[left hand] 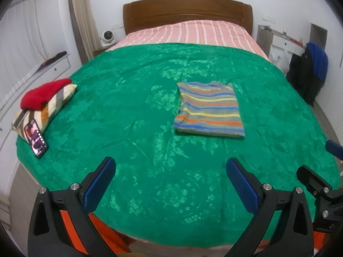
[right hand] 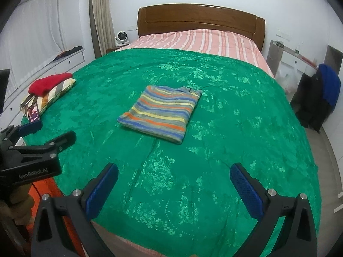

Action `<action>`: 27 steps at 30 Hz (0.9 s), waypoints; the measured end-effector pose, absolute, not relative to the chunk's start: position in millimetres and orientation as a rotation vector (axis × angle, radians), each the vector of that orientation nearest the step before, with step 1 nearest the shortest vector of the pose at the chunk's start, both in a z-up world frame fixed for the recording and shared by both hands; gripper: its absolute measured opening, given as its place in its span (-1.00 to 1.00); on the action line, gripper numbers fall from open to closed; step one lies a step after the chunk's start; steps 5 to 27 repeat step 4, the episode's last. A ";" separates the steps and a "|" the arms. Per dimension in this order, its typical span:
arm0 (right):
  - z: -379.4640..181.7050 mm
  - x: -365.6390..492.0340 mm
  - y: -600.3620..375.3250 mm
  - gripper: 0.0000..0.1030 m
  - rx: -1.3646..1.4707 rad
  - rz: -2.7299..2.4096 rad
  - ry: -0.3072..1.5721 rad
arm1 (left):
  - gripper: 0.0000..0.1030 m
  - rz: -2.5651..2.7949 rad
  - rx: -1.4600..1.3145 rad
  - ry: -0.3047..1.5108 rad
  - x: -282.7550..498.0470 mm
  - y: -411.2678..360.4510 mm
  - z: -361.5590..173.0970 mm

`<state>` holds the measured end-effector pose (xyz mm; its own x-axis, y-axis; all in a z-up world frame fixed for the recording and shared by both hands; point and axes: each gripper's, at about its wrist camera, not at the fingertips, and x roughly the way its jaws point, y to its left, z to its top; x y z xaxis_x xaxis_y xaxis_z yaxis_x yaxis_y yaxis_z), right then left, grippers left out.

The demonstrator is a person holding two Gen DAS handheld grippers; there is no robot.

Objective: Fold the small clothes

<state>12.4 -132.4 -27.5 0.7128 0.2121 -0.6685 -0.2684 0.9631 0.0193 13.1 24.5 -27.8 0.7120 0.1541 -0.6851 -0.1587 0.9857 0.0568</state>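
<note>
A striped shirt [left hand: 209, 109] in blue, orange, yellow and grey lies folded into a neat rectangle on the green bedspread [left hand: 133, 111], mid-bed. It also shows in the right wrist view [right hand: 161, 112]. My left gripper [left hand: 171, 167] is open and empty, held above the near edge of the bed, well short of the shirt. My right gripper [right hand: 173, 173] is open and empty too, also back near the foot of the bed. The left gripper's side shows at the left of the right wrist view [right hand: 40, 137].
A striped pillow [left hand: 49, 107] with a folded red garment [left hand: 44, 94] on it lies at the bed's left edge, a phone [left hand: 36, 140] leaning against it. Wooden headboard [left hand: 186, 10] at the back. Dark and blue clothes [left hand: 315, 68] hang at the right.
</note>
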 end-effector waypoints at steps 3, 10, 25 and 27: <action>-26.5 11.7 -132.7 0.99 -0.080 0.265 0.726 | 0.99 0.188 -0.013 0.753 12.7 25.4 -26.5; -26.3 11.6 -132.7 0.99 -0.079 0.265 0.725 | 0.99 0.192 -0.007 0.748 12.2 25.0 -25.6; -26.3 11.6 -132.7 0.99 -0.079 0.265 0.725 | 0.99 0.192 -0.007 0.748 12.2 25.0 -25.6; -26.3 11.6 -132.7 0.99 -0.079 0.265 0.725 | 0.99 0.192 -0.007 0.748 12.2 25.0 -25.6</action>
